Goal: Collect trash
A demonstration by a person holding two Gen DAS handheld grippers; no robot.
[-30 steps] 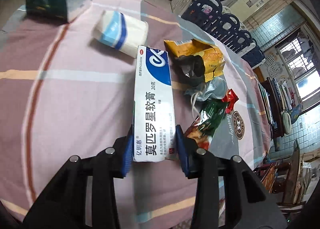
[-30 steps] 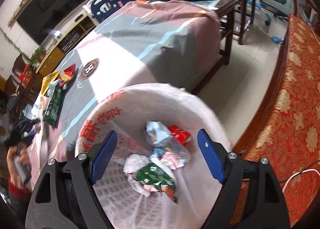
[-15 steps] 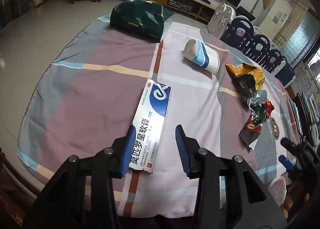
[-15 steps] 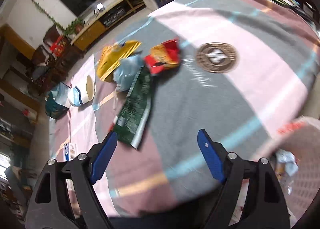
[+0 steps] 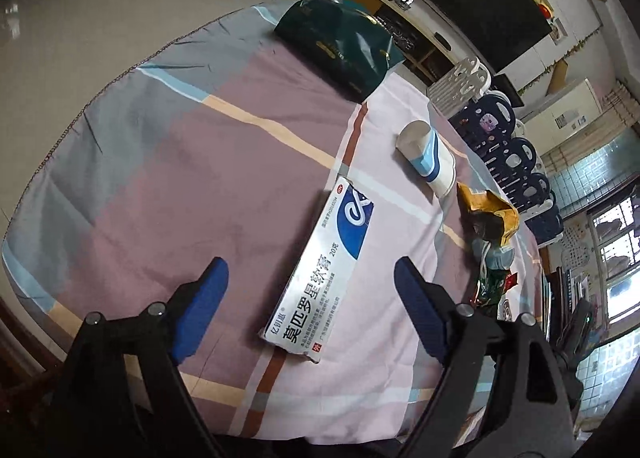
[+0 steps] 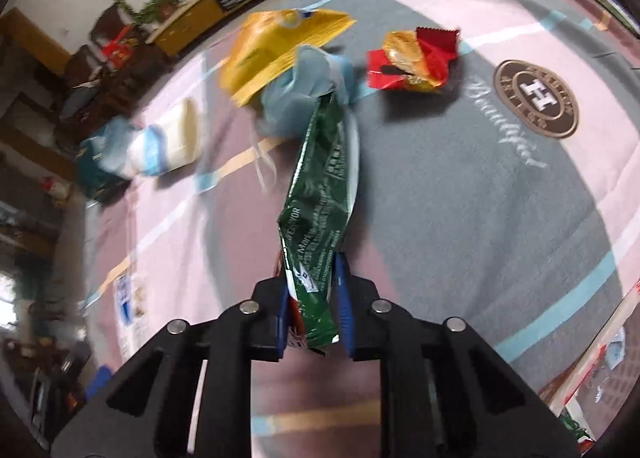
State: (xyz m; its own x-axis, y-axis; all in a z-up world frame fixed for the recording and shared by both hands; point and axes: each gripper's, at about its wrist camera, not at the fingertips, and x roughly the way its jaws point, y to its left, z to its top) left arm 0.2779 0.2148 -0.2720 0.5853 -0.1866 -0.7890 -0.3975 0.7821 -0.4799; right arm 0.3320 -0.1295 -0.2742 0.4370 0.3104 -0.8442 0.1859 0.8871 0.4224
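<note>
The right claw (image 6: 312, 294) is closing on the long green crinkly snack wrapper (image 6: 320, 198) to lift it off the bench, while the left claw (image 5: 310, 298) is opening, with the white-and-blue cardboard box (image 5: 324, 274) lying loose between its tips.

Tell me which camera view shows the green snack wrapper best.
The right wrist view. The green snack wrapper fills the centre there, printed side up, its near end between the closing jaws of the right gripper. The left wrist view shows only a small crumpled green patch at the pile's far edge.
</note>
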